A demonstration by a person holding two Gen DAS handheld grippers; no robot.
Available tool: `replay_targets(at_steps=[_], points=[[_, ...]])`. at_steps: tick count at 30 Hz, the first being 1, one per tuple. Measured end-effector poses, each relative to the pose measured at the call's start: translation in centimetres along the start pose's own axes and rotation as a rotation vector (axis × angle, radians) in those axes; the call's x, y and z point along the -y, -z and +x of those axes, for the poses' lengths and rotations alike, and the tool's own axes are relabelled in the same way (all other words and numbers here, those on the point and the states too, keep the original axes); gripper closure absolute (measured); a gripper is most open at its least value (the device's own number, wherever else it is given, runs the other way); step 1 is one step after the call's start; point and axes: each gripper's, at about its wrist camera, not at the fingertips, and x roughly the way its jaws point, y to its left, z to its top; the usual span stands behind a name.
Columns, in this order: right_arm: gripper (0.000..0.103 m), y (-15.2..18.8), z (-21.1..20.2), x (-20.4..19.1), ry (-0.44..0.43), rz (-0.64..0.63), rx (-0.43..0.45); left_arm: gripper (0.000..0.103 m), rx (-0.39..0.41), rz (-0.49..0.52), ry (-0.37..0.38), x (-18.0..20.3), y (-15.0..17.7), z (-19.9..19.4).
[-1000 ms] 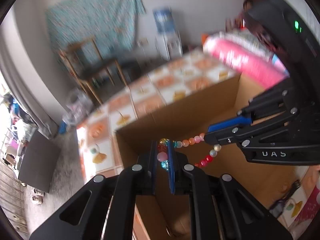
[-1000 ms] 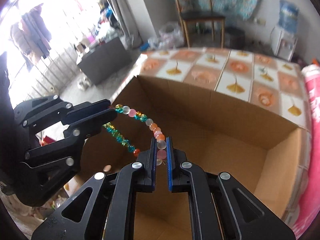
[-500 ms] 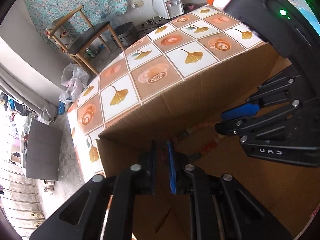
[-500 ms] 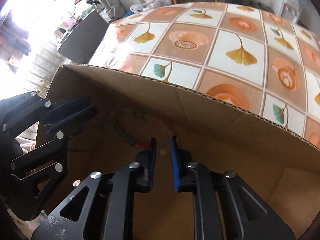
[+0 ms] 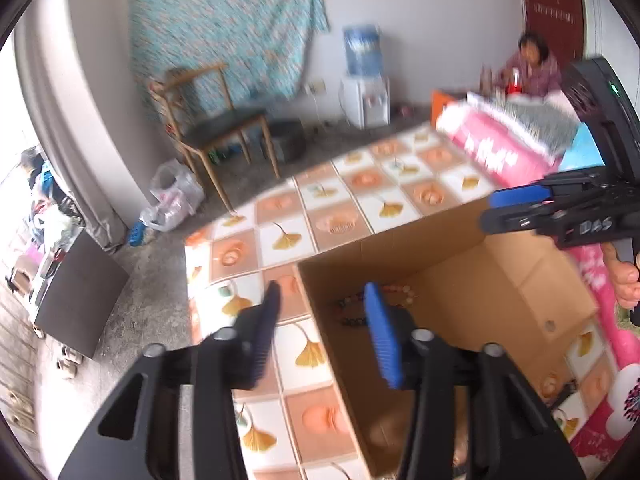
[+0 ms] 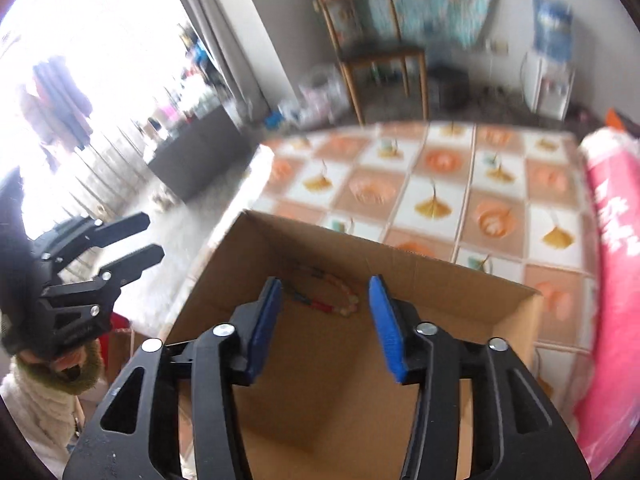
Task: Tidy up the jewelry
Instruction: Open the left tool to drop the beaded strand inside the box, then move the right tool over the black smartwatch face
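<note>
Left wrist view, at left: the left claw point(image 5: 320, 320) now stands with its jaws wide apart and empty, raised above the near left corner of the cardboard box point(image 5: 520, 272), one finger over the tiled surface point(image 5: 288, 236) and the other over the box opening. A second ago this claw was closed on one end of the beaded bracelet point(image 5: 360, 308), held taut above the box between both claws; half a second ago both were lowered inside the box. The bracelet now lies loose on the box floor near the far left corner, partly hidden behind the blue finger pad in this view. At the right edge of the same view the right claw point(image 5: 504, 210) appears from the side, above the box's right wall; its fingers look parted, with nothing between them. Right wrist view: the left claw point(image 6: 154, 236) shows at far left, clear of the box and parted. In the centre, the right claw point(image 6: 324, 304) is likewise spread wide and empty, and between its pads the beaded bracelet point(image 6: 324, 296) is seen resting in a loop on the box floor point(image 6: 320, 380) against the far wall, touching neither claw. The change, then, is release and withdrawal: the bracelet has passed from a two-claw hold to lying inside the box. This placement appears complete; whether further jewelry remains to be sorted cannot be told, since no other piece is visible on the surface in either view, and both views are motion-blurred.
</note>
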Motion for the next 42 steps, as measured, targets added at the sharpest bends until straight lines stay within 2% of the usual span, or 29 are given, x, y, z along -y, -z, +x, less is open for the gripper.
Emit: replay_targets(at_steps=[4, 6, 9, 16, 22, 26, 31, 35, 42], points=[[0.044, 2.8, -4.6, -1.4, -0.002, -0.007, 0.085, 0.037, 0.064, -0.033, 0.000, -0.3, 4.3, -5.5], [0.041, 5.4, -6.7, -2.0, -0.007, 0.013, 0.115, 0.029, 0.069, -0.045, 0.005, 0.2, 7.0, -7.2], [0.039, 9.1, -7.9, -2.3, -0.006, 0.060, 0.127, 0.024, 0.048, -0.082, 0.020, 0.9, 10.6, -8.2], [0.039, 17.6, -7.0, -0.9, 0.076, 0.238, 0.080, 0.021, -0.123, -0.127, 0.035, 4.4, 18.6, -4.1], [0.039, 23.2, -4.0, 1.1, 0.150, 0.417, -0.020, 0.021, -0.259, -0.109, 0.032, 7.2, 22.6, 0.9], [0.039, 24.7, -3.4, 1.0, 0.136, 0.459, -0.043, 0.021, -0.298, -0.090, 0.052, 8.6, 23.6, 2.3], [0.039, 24.5, -1.9, 0.1, 0.130, 0.407, -0.069, 0.019, -0.299, -0.077, 0.055, 9.5, 23.9, 2.8], [0.039, 23.9, -0.8, -0.2, 0.120, 0.374, -0.085, 0.006, -0.311, -0.132, 0.053, 8.6, 24.0, 3.2], [0.039, 23.5, 0.4, -0.8, 0.144, 0.311, -0.109, 0.005, -0.306, -0.136, 0.061, 8.6, 24.1, 2.9]])
